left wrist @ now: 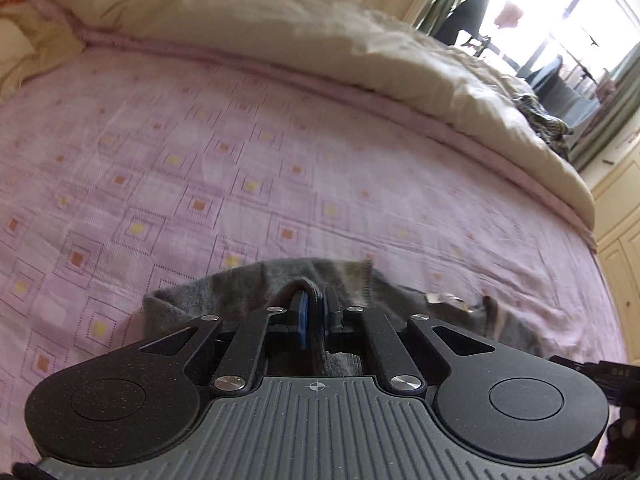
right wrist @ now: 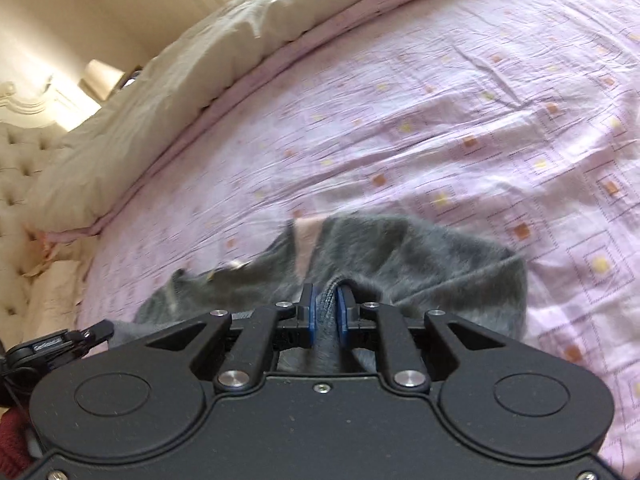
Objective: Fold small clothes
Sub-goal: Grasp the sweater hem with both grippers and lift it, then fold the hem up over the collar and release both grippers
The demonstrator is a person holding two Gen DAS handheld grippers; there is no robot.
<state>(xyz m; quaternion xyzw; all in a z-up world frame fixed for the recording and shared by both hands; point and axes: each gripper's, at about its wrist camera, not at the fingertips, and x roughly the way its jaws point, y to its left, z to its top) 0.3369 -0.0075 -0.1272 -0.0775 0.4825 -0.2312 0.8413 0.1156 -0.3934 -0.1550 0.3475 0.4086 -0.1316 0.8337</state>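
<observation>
The grey garment [left wrist: 256, 284] lies on the pink bedsheet [left wrist: 240, 140], its near part hidden under the left claw [left wrist: 314, 312], which is clamped on a fold. Right wrist view: the right claw [right wrist: 325, 312] pinches another fold of the garment [right wrist: 420, 264]; its shape is blurred.

The small grey knit garment [left wrist: 248, 288] lies on the pink patterned bedsheet [left wrist: 200, 140], near its front edge. The left gripper [left wrist: 314, 314] and right gripper [right wrist: 325, 312] each pinch a fold of it. Behind, the cream rumpled duvet [left wrist: 280, 28] lies along the sheet's far side.
</observation>
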